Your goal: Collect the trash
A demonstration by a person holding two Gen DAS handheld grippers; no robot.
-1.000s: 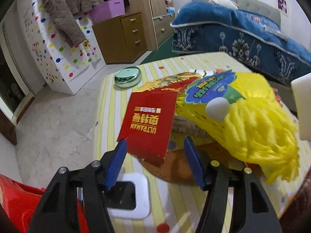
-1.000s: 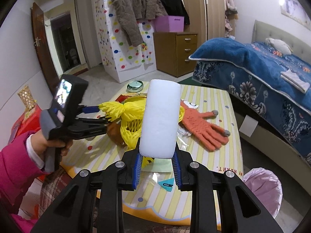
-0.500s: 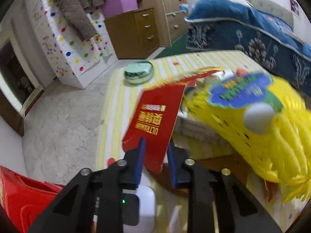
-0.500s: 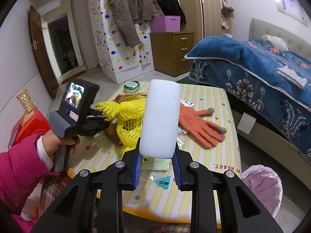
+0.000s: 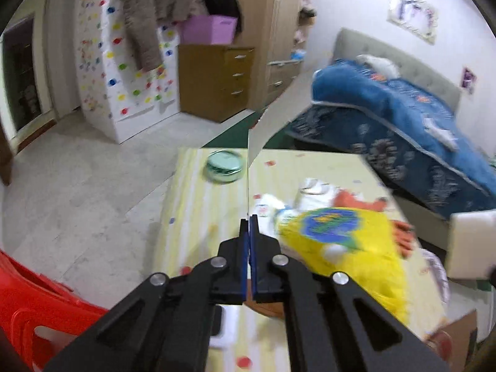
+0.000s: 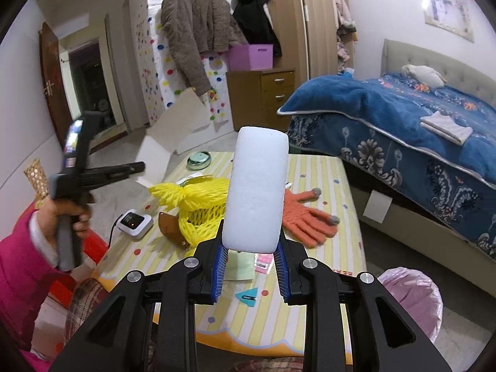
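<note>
Left gripper: left of the right-wrist view, raised above the counter's left edge; its jaws have just closed flat on a card, now seen from its pale back side.
Card: lifted clear of the counter, where a second ago it lay red side up on the yellow net; in the left-wrist view it shows edge-on, a thin line rising from the jaws.
Right gripper: centre bottom, jaws unchanged, narrow and clamped on a white foam block that stands upright.
Bin: pink-lined, lower right, on the floor beside the counter.
Meaning: both hands now hold trash; the next step is probably carrying it to the bin.
</note>
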